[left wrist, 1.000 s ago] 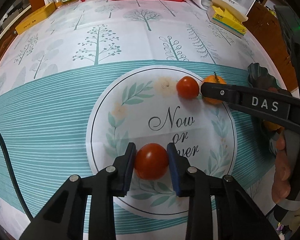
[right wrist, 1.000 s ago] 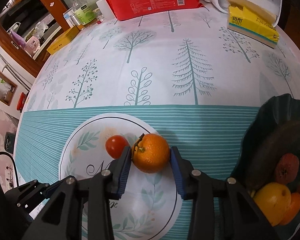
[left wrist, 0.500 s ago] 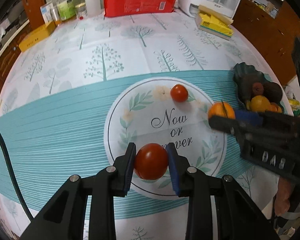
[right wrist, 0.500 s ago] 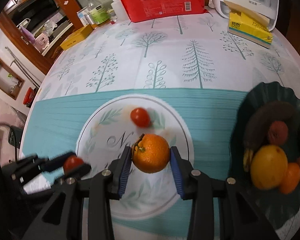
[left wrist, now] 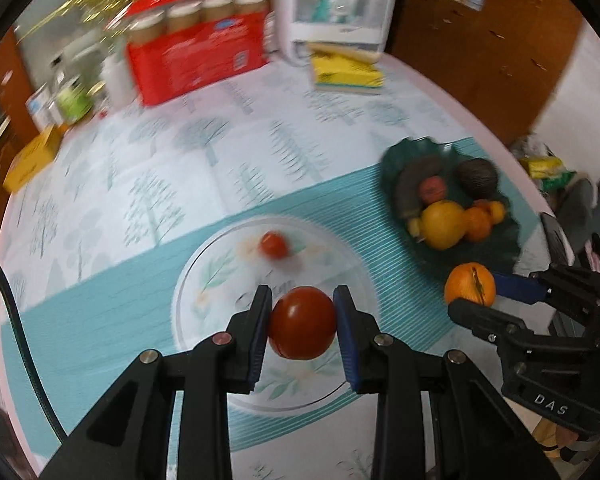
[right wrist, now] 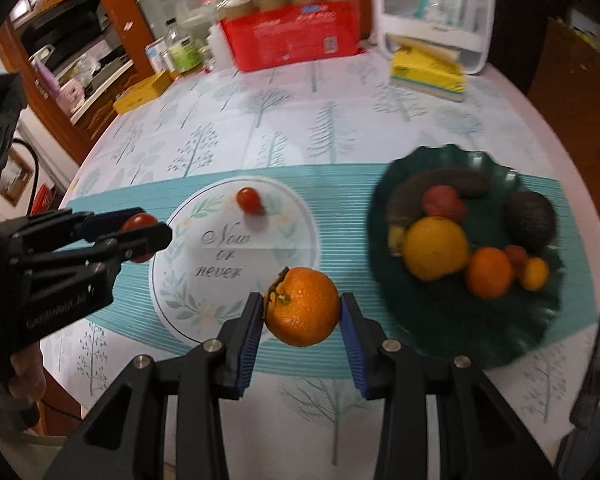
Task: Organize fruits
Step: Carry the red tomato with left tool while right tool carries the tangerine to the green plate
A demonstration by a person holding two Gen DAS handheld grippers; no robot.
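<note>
Round table, tree-print cloth (right wrist: 340, 128): left gripper (left wrist: 302, 324) clamps 1 tomato (left wrist: 302, 322); right gripper (right wrist: 302, 312) clamps 1 orange (right wrist: 302, 312) beside the green fruit dish (right wrist: 440, 320) at the right edge.

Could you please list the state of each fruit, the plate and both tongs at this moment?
Left tongs: shut on the tomato, lifted off the table.
Right tongs: shut on the orange, lifted, beside the plate.
Small tomato: lying loose on the cloth's round print.
Plate: on the table, holding several fruits.
Yellow fruit: resting in the plate.
</note>
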